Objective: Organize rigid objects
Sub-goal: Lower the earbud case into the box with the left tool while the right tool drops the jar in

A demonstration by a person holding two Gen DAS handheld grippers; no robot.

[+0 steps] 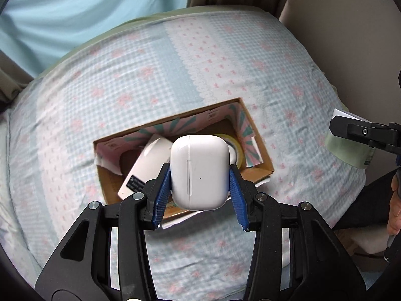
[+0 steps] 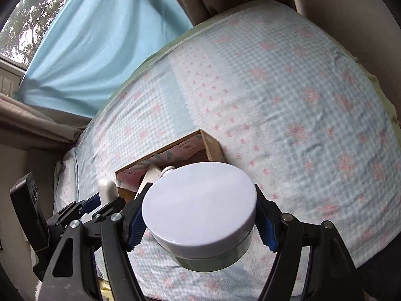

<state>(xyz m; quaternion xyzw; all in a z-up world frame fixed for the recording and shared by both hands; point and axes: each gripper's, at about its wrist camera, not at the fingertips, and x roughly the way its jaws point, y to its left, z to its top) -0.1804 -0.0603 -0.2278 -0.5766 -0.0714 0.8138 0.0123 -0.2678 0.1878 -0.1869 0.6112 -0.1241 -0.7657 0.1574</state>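
A white earbud case (image 1: 200,172) sits clamped between the blue pads (image 1: 161,195) of the left gripper (image 1: 200,197), held upright with its hinge seam running vertically and a small dot on its face toward the camera. It hangs above an open cardboard box (image 1: 260,148) that lies just beyond the left fingertips on the bed. Inside the box, behind the case, lie a flat white device with a dark label (image 1: 147,165) to the left and a roll of yellowish tape (image 1: 236,148) to the right, both partly hidden by the case; patterned pink and teal paper (image 1: 175,125) lines the box walls. The right gripper (image 2: 200,222) holds a round jar with a pale lavender lid (image 2: 200,200) and a greenish body, its blue pads (image 2: 135,228) pressed against opposite sides of the lid. The jar is held in the air over the bedcover, and the box (image 2: 213,148) shows just past it, ahead and slightly to the left of the right fingertips. In the left wrist view the jar (image 1: 351,148) appears at the far right, well apart from the box, with the right gripper's black fingers around it. In the right wrist view the earbud case (image 2: 107,189) and left gripper show at the lower left. The bed wears a blue checked cover with pink bows (image 1: 200,62), and beyond it hang a light blue curtain (image 2: 100,37) and beige drapes (image 2: 37,123).
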